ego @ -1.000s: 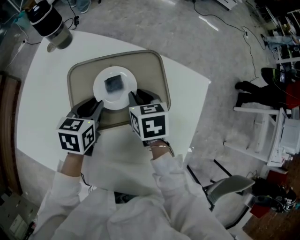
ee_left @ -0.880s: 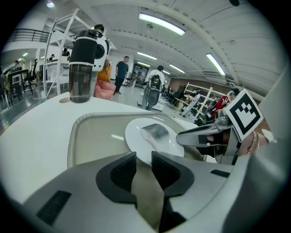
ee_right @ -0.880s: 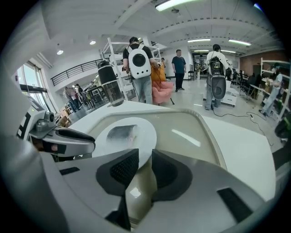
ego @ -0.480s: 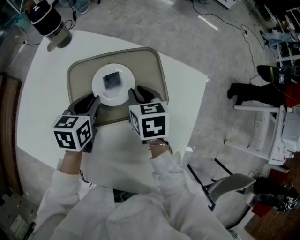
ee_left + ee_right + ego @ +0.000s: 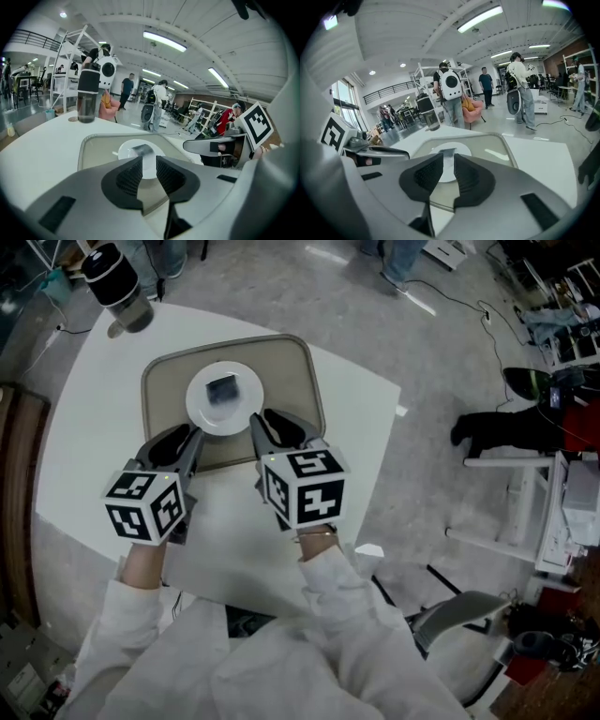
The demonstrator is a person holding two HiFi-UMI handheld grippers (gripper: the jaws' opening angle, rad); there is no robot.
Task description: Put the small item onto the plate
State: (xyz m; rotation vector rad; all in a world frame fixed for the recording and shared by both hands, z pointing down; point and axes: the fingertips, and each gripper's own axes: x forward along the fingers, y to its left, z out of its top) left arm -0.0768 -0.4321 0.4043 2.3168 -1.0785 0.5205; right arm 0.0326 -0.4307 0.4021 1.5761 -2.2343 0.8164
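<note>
the small item (image 5: 222, 390), a dark squarish block, lies near the middle of the white plate (image 5: 199, 416), flat, inside the rim. judged: placement looks done. the plate sits in the far half of the beige tray (image 5: 302, 381), and the tray rests on the white tabletop (image 5: 89, 442).

your left gripper (image 5: 176, 442) and right gripper (image 5: 279, 430) hang over the tray's near edge, side by side, both aimed at the plate. in each gripper view the fingers stand a narrow gap apart and released, nothing between them; only the plate and item show beyond the gap.

risks from here:
- right gripper tips are just beside the plate's near rim. a forward dip would nudge the plate and could slide the item off.
- catching the tray lip would jolt everything on it.
- the dark flask (image 5: 117, 287) at the tabletop's far corner is well apart; low concern.
</note>
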